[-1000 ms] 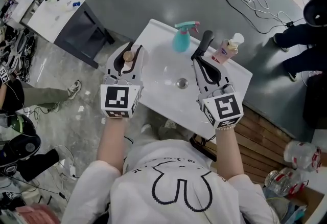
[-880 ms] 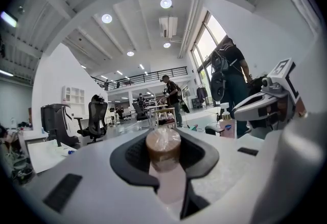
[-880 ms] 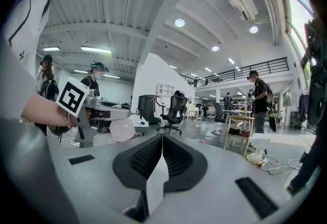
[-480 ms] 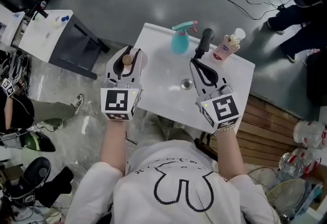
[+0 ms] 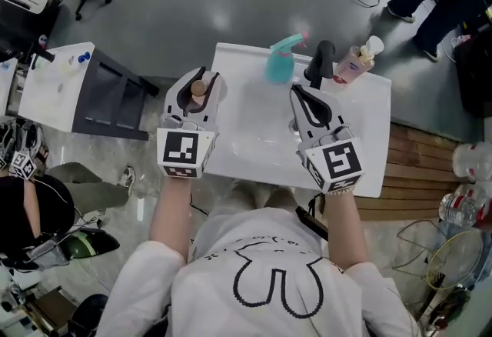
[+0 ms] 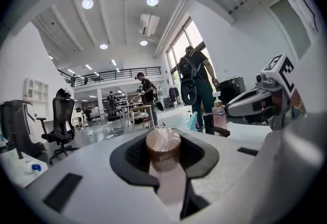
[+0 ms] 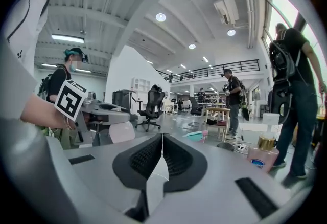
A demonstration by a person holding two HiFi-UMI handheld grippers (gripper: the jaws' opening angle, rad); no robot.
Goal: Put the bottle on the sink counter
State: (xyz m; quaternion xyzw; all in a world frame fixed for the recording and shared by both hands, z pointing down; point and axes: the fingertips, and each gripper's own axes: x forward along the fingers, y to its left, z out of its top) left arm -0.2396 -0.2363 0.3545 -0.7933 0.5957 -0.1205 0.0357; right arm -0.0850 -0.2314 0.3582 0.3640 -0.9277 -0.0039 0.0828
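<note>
- Left gripper — its own view shows the fingers clamped on the brown-capped bottle, which the head view places at the counter's left edge.
- Right gripper — fingers pressed together, empty, with open white counter between the two.

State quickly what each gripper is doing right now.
Left gripper: closed on the bottle.
Right gripper: closed, empty.

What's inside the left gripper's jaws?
A bottle with a round brown cap, squeezed between the left gripper jaws. Its cap and a bit of pale pink body show; the rest, down to its bottom, is covered by the gripper.
</note>
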